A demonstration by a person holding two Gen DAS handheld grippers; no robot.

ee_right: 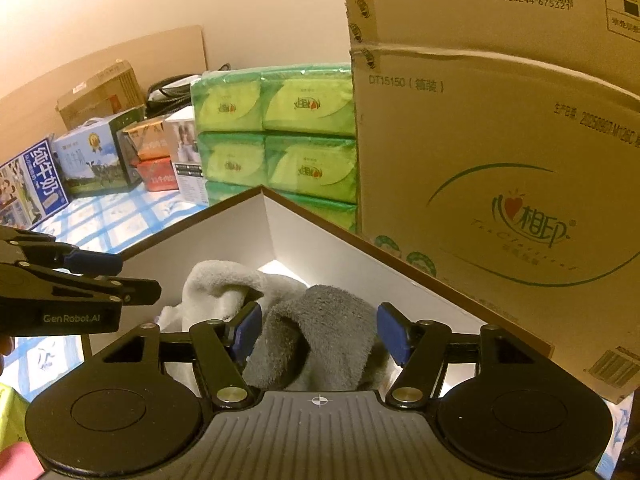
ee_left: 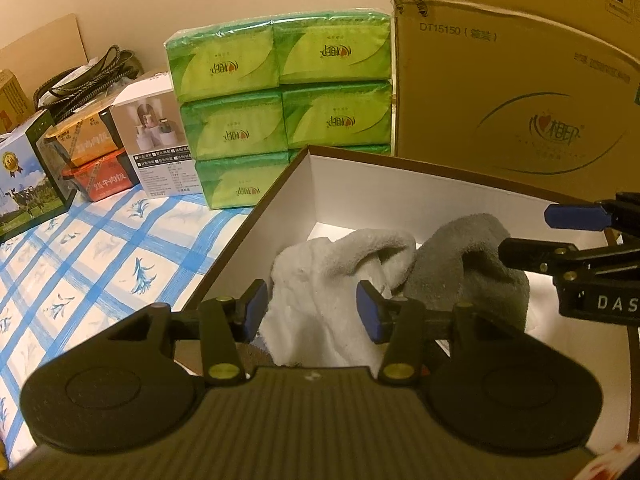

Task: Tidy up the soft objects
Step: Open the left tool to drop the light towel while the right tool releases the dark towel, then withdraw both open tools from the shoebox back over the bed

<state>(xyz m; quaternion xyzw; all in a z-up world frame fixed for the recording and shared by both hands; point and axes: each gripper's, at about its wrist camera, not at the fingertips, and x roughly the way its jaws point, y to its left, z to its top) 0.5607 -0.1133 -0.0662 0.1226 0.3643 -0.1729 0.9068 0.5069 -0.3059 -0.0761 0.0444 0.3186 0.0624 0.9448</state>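
Observation:
A white fluffy sock (ee_left: pixel 320 280) and a grey fluffy sock (ee_left: pixel 472 264) lie side by side inside an open box with white walls and a brown rim (ee_left: pixel 400 184). My left gripper (ee_left: pixel 312 310) is open, its blue pads on either side of the white sock. My right gripper (ee_right: pixel 322 332) is open, its pads on either side of the grey sock (ee_right: pixel 320 328). The white sock (ee_right: pixel 216 284) lies to its left in the box (ee_right: pixel 224 236). Each gripper shows in the other's view: the right one (ee_left: pixel 560 236) and the left one (ee_right: pixel 108 276).
Stacked green tissue packs (ee_left: pixel 280 100) stand behind the box, with a large cardboard carton (ee_left: pixel 520 80) to the right. Food and milk boxes (ee_left: pixel 92 152) stand at the left on a blue checked cloth (ee_left: pixel 100 260). Black cables (ee_left: pixel 84 80) lie behind.

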